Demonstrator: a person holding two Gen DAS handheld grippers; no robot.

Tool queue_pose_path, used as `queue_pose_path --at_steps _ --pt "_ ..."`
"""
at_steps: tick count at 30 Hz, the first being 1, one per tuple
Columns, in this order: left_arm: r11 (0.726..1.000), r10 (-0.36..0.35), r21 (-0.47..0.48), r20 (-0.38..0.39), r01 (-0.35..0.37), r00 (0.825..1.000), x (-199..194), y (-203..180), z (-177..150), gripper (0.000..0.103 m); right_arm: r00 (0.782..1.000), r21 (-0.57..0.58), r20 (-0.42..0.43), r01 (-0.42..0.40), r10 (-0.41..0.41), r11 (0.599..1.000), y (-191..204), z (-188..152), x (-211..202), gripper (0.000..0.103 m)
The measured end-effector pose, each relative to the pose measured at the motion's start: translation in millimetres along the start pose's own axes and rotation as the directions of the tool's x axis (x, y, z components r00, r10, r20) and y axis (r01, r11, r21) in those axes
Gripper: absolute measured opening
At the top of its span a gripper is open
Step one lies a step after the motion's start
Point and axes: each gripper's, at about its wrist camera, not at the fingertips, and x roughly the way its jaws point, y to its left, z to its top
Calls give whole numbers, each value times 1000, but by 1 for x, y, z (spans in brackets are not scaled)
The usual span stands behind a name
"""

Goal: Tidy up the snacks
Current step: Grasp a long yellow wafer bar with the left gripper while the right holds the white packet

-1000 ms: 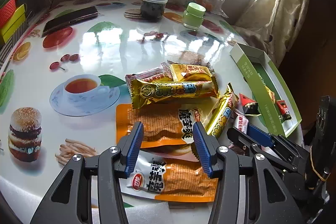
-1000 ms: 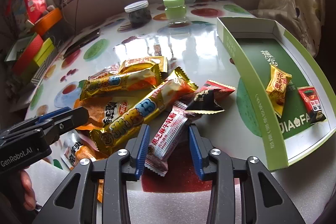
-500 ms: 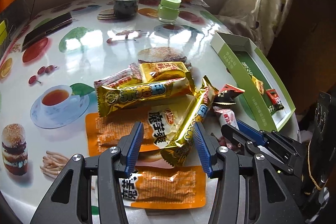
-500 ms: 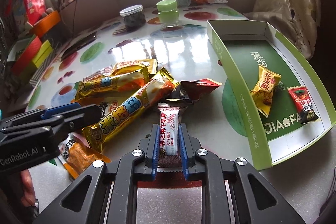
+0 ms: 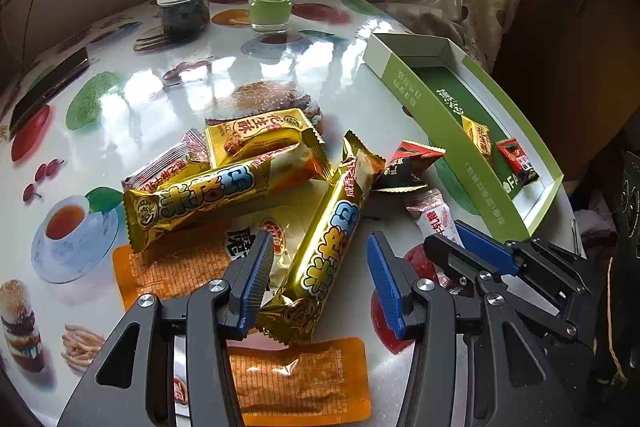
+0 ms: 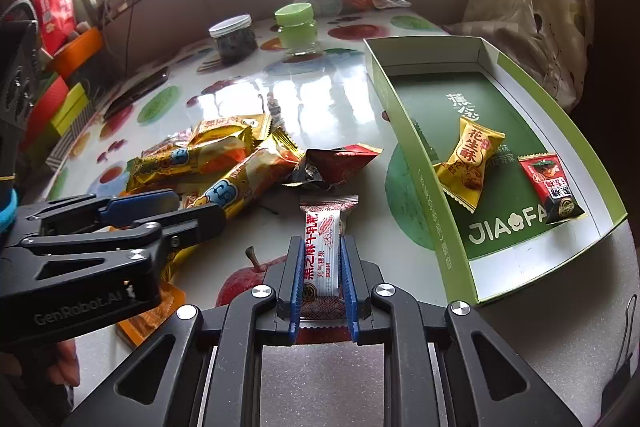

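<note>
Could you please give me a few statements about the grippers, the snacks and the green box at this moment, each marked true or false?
1. The right gripper is shut on the white and red candy bar. True.
2. The left gripper is clamped on a long gold snack bar. False: its jaws stand open on either side of the bar's near end.
3. The green box holds two snacks. True: a small gold packet and a red and black packet.
4. The green-lidded jar lies on its side inside the box. False: it stands upright on the table, beyond the box.
</note>
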Motion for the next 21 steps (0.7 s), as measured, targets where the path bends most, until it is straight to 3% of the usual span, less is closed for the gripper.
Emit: queue_pose_path --at_steps 17,21 --pt "997 22 79 -12 -21 1000 18 -15 12 49 1000 19 4 -3 3 1000 -7 -2 -2 17" --pt "997 26 75 -13 -25 1000 19 -15 12 39 1000 20 5 -4 4 1000 -8 -2 -2 17"
